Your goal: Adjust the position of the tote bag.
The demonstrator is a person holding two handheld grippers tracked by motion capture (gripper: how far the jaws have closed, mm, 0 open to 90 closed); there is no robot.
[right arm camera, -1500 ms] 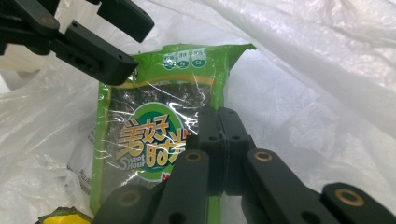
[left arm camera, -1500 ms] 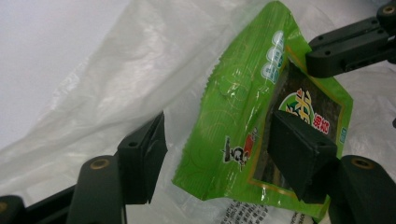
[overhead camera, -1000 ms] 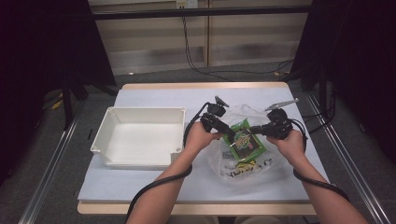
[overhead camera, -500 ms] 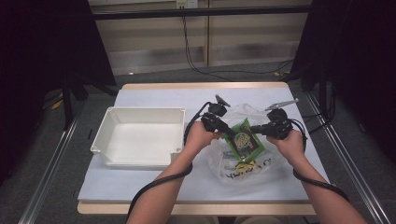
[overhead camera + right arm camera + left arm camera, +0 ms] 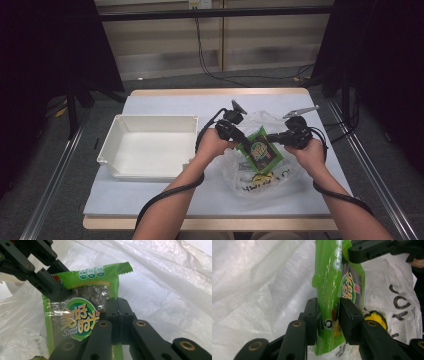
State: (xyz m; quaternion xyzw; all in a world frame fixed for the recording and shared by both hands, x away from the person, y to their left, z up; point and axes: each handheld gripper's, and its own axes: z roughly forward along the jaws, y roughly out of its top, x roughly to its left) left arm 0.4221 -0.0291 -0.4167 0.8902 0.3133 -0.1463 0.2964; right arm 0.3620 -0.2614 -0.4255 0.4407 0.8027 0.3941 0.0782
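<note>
Green snack packet (image 5: 260,151) sits held between both hand-held grippers, above a crumpled clear plastic bag (image 5: 257,175) on the right half of the tabletop (image 5: 165,200). Left hand-held gripper (image 5: 240,142) has the packet's left edge between its jaws; in the left gripper view the packet (image 5: 332,290) stands in the gap with both pads against the film, jaws having just eased open a little after closing. Right hand-held gripper (image 5: 274,139) is clamped on the packet's right edge: in the right gripper view its jaws are pressed together on the foil (image 5: 82,315) beside the printed logo. Left hand-held gripper's jaw (image 5: 50,287) shows across the packet's top left corner there. Packet is tilted, upper end pointing away from the person. White tray (image 5: 150,147) sits to the left of the bag, well apart from the packet. Bag has black lettering and a yellow mark near the person's side.
</note>
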